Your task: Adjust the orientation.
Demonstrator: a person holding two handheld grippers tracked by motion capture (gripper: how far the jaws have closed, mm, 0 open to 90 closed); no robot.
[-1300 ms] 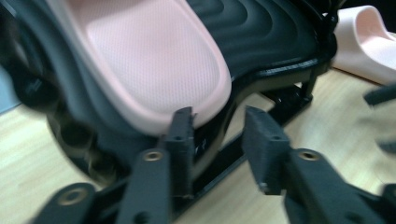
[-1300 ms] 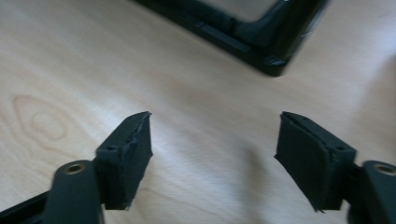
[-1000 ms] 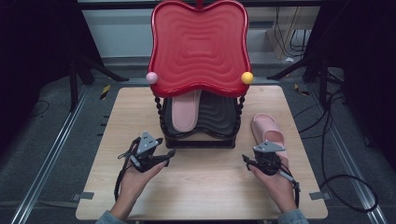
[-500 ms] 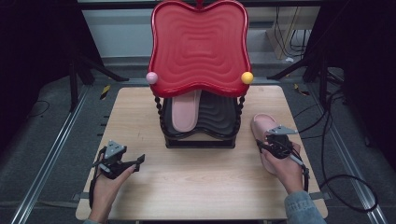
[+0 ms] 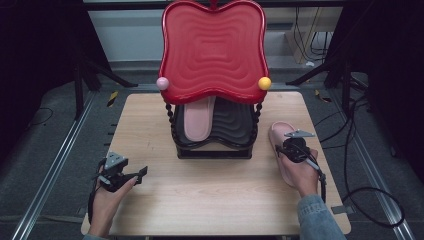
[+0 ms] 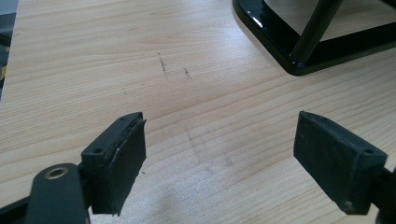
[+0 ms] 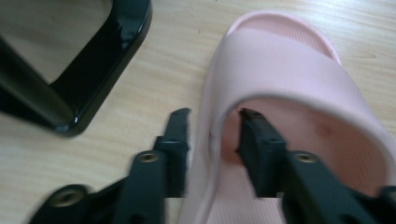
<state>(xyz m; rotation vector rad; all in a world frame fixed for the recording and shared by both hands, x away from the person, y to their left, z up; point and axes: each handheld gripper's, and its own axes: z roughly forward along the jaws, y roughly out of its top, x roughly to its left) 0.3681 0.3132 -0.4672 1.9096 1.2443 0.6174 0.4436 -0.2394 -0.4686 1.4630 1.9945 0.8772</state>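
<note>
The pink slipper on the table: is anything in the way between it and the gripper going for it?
No. The right gripper already has one jaw either side of the pink slipper's strap edge, and its jaws have just been closing there. Only bare table lies beside it.

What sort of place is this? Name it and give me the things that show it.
Probably a lab or studio set up for recording, not a home. A small wooden table stands on dark flooring between metal rails, loose cables trail beside it, and black stand legs rise behind.
</note>
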